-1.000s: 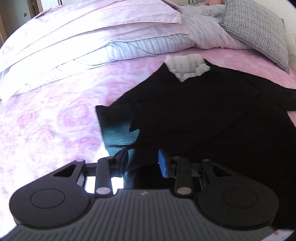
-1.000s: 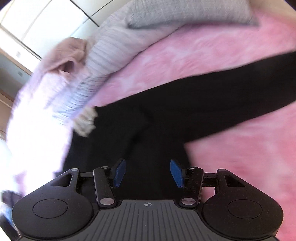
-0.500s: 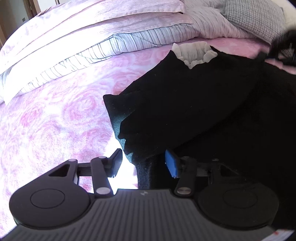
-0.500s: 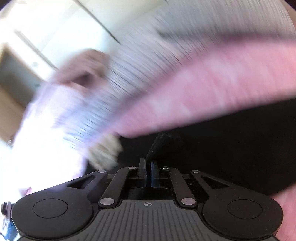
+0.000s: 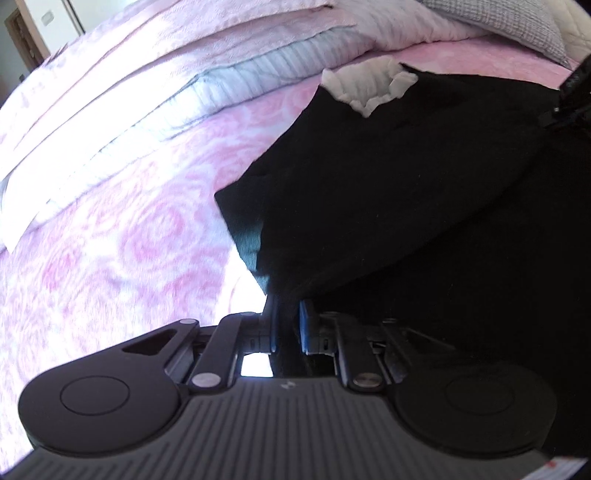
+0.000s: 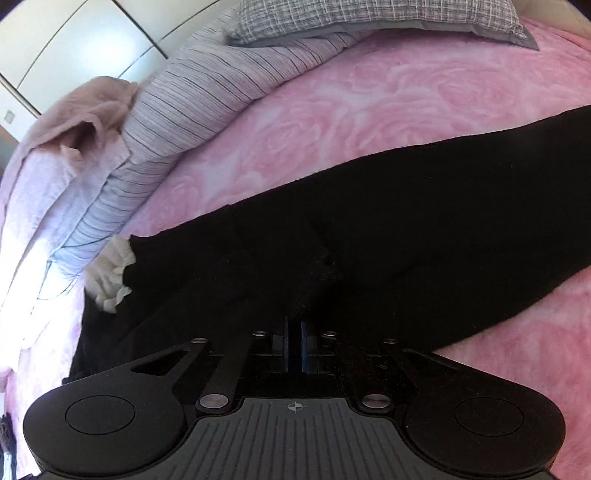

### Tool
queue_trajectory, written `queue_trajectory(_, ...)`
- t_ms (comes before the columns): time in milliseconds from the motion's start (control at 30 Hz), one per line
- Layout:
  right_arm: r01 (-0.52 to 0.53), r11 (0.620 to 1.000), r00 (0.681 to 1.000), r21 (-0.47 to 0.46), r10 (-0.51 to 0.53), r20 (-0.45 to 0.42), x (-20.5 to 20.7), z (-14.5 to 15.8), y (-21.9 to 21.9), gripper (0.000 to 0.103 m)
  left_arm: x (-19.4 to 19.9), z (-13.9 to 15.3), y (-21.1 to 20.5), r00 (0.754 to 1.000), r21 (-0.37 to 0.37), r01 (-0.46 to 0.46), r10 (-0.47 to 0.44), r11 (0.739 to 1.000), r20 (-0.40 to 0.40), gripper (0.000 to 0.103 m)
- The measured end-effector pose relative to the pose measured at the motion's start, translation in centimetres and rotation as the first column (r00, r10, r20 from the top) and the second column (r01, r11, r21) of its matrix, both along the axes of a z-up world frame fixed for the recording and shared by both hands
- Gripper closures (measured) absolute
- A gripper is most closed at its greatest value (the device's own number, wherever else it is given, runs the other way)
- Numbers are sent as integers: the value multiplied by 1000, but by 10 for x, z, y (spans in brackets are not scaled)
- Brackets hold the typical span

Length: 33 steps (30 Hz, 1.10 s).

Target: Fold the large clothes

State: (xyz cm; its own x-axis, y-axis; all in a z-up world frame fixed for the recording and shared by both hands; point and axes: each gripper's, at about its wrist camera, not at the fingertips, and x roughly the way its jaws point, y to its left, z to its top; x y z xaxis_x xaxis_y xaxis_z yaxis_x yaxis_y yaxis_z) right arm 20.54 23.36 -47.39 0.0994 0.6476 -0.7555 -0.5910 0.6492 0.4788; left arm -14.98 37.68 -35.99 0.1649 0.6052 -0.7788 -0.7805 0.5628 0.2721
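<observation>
A large black garment (image 5: 406, 177) with a white ruffled collar (image 5: 365, 86) lies on the pink rose-patterned bed cover (image 5: 129, 229). Its left side is lifted and folded over the body. My left gripper (image 5: 287, 314) is shut on the black fabric at that edge. In the right wrist view the same black garment (image 6: 406, 221) stretches a long sleeve to the right, its white collar (image 6: 110, 275) at the left. There my right gripper (image 6: 293, 332) is shut on a raised pinch of black cloth. The right gripper's dark body (image 5: 572, 92) shows at the far right of the left wrist view.
Folded pale pink and striped bedding (image 5: 177, 85) is piled along the far side of the bed. A grey checked pillow (image 6: 369, 14) lies behind it. White wardrobe doors (image 6: 74, 37) stand beyond the bed in the right wrist view.
My left gripper went from open to shut on the garment's edge and lifted it. My right gripper, open a second ago, shut on cloth half a second ago and still holds it.
</observation>
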Motion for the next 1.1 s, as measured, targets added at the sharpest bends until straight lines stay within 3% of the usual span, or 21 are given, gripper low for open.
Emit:
queue_trajectory(100, 42, 999, 998, 13, -41, -48, 9, 9, -22, 86, -4, -1, 0, 999, -45, -41, 40, 998, -11, 89)
queue_trajectory(167, 87, 995, 994, 41, -84, -66, 19, 18, -44, 82, -9, 1, -1, 997, -71, -78, 79, 994, 0, 87)
queue_trajectory(200, 119, 992, 991, 47, -115, -73, 30, 22, -57, 74, -12, 4, -1, 995, -85, -102, 103, 991, 12, 86)
queue_trajectory(300, 281, 959, 959, 35, -279, -58, 72, 30, -109, 66, -20, 15, -1, 980, -127, -181, 190, 975, 66, 86)
queue_trajectory(367, 422, 906, 904, 36, -417, -94, 101, 29, -151, 64, -24, 21, -1, 963, -164, -225, 245, 960, 110, 86)
queue_trajectory(500, 640, 766, 763, 62, -624, -171, 148, 14, -209, 63, -29, 28, 1, 913, -249, -305, 357, 919, 199, 83)
queue_trajectory(633, 724, 678, 686, 128, -688, -236, 173, -3, -219, 64, -28, 32, 4, 860, -318, -345, 433, 883, 269, 82)
queue_trajectory(667, 728, 675, 683, 119, -699, -214, 175, -2, -213, 89, -27, 33, 4, 851, -327, -349, 443, 878, 281, 82)
queue_trajectory(700, 707, 702, 705, 88, -692, -154, 177, 4, -202, 103, -28, 35, 3, 843, -335, -353, 452, 874, 290, 82)
queue_trajectory(833, 532, 838, 819, 118, -545, 179, 157, 66, -139, 103, -33, 42, -2, 816, -352, -368, 480, 861, 322, 82)
queue_trajectory(933, 286, 942, 861, 178, -334, 383, 108, 126, -70, 103, -40, 45, -7, 791, -366, -384, 506, 848, 344, 82)
queue_trajectory(1000, 62, 977, 849, 203, -158, 505, 55, 157, -24, 103, -45, 46, -11, 773, -379, -397, 527, 836, 354, 82)
queue_trajectory(1033, -75, 975, 824, 207, -57, 564, 21, 170, -2, 103, -47, 46, -12, 764, -386, -403, 537, 830, 358, 82)
queue_trajectory(1100, -335, 923, 733, 188, 130, 668, -52, 185, 30, 103, -52, 45, -16, 744, -403, -413, 558, 817, 367, 82)
